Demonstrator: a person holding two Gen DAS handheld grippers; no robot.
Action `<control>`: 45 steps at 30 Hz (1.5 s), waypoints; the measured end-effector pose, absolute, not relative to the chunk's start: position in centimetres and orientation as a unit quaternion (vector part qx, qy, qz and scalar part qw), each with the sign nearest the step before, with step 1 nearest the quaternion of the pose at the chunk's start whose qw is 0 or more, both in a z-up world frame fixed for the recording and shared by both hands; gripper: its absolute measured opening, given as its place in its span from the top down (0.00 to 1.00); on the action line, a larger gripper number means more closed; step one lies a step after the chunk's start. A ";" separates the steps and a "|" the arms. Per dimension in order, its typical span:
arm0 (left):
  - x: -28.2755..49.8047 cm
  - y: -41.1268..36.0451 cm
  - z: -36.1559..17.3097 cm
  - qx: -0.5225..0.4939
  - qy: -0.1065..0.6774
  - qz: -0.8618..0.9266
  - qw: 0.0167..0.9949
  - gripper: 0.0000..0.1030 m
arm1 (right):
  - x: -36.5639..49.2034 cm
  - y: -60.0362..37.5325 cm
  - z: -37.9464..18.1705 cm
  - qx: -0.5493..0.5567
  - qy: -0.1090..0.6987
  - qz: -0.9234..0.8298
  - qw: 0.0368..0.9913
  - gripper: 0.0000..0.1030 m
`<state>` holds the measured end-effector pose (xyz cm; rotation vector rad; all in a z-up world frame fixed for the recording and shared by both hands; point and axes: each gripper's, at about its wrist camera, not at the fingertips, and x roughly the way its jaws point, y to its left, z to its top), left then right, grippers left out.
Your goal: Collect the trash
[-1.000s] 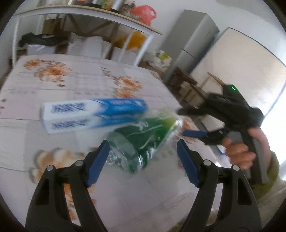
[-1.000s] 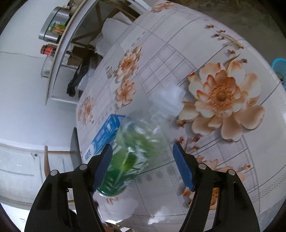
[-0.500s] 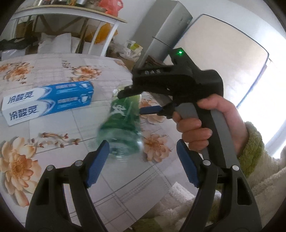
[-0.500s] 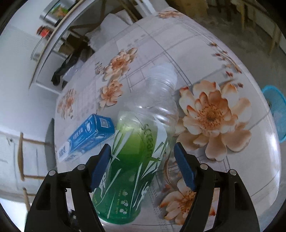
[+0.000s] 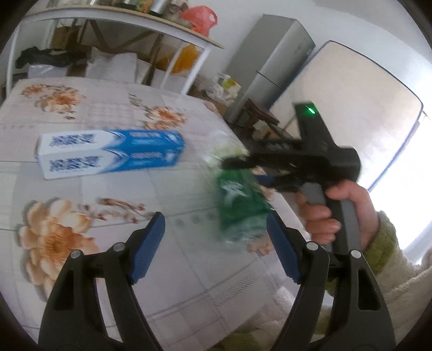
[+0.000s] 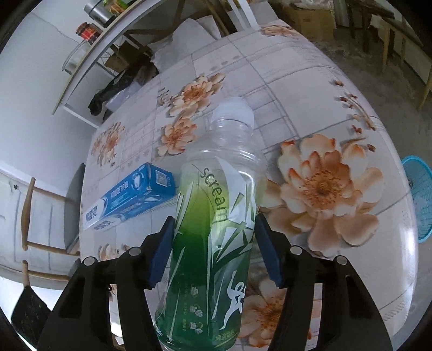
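An empty plastic bottle with a green label [image 6: 213,229] sits between the blue pads of my right gripper [image 6: 213,245], which is shut on its middle; its white cap points away over the floral table. In the left wrist view the same bottle [image 5: 240,205] is a blur held by the right gripper [image 5: 251,172] just right of my left gripper. My left gripper [image 5: 216,244] is open and empty above the table. A blue and white toothpaste box [image 5: 108,152] lies on the table beyond it, and also shows in the right wrist view [image 6: 129,199].
The table [image 5: 81,210] has a floral cloth. A blue basket [image 6: 418,199] stands on the floor past its right edge. A white shelf rack [image 5: 121,19] and a grey fridge [image 5: 272,64] stand behind. A wooden chair [image 6: 35,229] is at the far side.
My right gripper has closed its pads onto the bottle. The bottle and right gripper now sit further right in the left wrist view, and the left gripper has swung back left.
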<state>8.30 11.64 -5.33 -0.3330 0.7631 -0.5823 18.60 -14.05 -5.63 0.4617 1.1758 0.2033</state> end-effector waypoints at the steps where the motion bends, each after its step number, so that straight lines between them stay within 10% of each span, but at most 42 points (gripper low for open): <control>1: 8.5 12.2 -5.3 -0.159 0.364 -0.273 0.876 0.29 | 18.3 -14.6 -5.6 0.216 0.548 0.094 0.803 0.44; 17: 21.9 22.1 -5.6 -0.195 0.405 -0.131 0.884 0.40 | 16.9 -17.7 -6.0 0.220 0.538 0.126 0.804 0.44; 37: 15.2 13.0 -6.4 -0.128 0.488 -0.224 0.834 0.41 | 17.1 -16.2 -5.5 0.162 0.541 0.146 0.812 0.44; 45: 16.7 11.2 -6.3 -0.050 0.494 -0.166 0.852 0.63 | 17.2 -16.1 -5.5 0.151 0.540 0.150 0.814 0.44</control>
